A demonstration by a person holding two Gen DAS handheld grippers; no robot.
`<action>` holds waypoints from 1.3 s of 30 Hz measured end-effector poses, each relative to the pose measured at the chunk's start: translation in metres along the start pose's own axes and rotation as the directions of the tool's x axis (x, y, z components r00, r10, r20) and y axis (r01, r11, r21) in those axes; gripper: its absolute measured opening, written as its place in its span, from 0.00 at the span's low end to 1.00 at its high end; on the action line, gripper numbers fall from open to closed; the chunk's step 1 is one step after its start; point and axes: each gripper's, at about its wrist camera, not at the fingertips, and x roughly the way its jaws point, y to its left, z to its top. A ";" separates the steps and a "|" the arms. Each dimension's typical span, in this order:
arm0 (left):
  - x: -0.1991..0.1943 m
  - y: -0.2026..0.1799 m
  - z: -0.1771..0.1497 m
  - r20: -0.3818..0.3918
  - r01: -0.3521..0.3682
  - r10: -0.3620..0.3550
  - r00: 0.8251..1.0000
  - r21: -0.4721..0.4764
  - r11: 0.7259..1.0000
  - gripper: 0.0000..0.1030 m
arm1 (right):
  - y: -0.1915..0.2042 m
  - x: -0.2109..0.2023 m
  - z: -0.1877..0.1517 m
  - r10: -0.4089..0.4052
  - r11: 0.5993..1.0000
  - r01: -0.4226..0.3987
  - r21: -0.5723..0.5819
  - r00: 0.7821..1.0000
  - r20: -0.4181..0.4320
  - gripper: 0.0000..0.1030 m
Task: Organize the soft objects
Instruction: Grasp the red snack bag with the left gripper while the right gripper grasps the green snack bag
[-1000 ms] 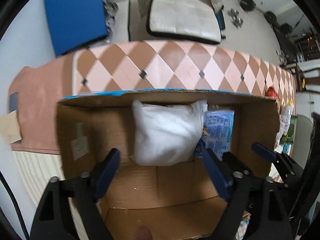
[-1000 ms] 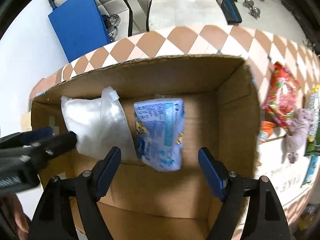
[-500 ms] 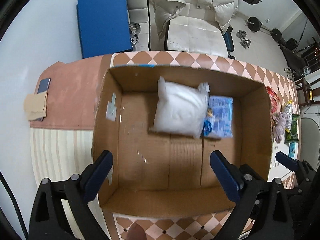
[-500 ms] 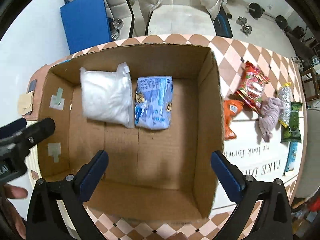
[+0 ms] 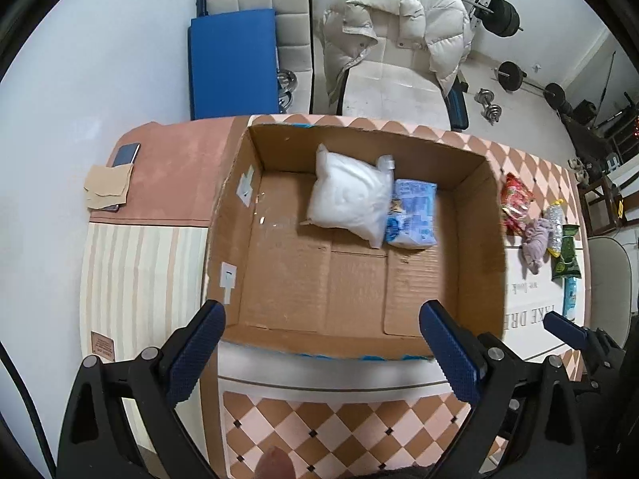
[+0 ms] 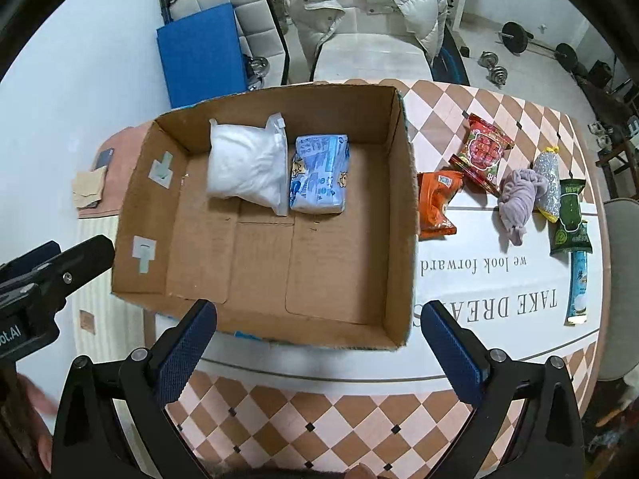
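Observation:
An open cardboard box (image 5: 475, 239) (image 6: 403, 215) stands on the table. Inside at its far side lie a white soft bag (image 5: 351, 199) (image 6: 245, 167) and a blue printed pack (image 5: 413, 219) (image 6: 319, 179), side by side and touching. My left gripper (image 5: 323, 343) is open and empty, above the box's near edge. My right gripper (image 6: 319, 339) is open and empty, also above the near edge. To the right of the box lie an orange packet (image 6: 437, 203), a red packet (image 6: 483, 151), a lilac cloth (image 6: 519, 199) and a green packet (image 6: 571, 215).
A silver mesh pouch (image 6: 547, 187) and a light blue tube pack (image 6: 577, 287) lie at the table's right edge. A phone and a piece of cardboard (image 5: 108, 183) lie on the pink mat at the left. A chair with a white jacket (image 5: 395, 36) stands behind the table.
Both grippers have drawn up and back out of the box, from just above the white bag and the blue pack to over the box's near edge. Both items stay in the box.

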 end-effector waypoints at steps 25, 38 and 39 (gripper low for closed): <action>0.181 -0.355 0.131 -0.220 0.001 0.119 0.968 0.480 0.877 0.74 | -0.395 0.042 0.075 -0.148 0.920 0.175 0.350 0.984 -0.104 0.63; 0.271 -0.386 0.133 -0.380 0.061 0.154 0.912 0.497 0.865 0.59 | -0.389 0.129 0.090 -0.217 0.944 0.271 0.191 0.941 -0.261 0.48; 0.272 -0.387 0.133 -0.401 0.083 0.137 0.906 0.485 0.871 0.54 | -0.389 0.130 0.091 -0.215 0.943 0.269 0.194 0.941 -0.261 0.40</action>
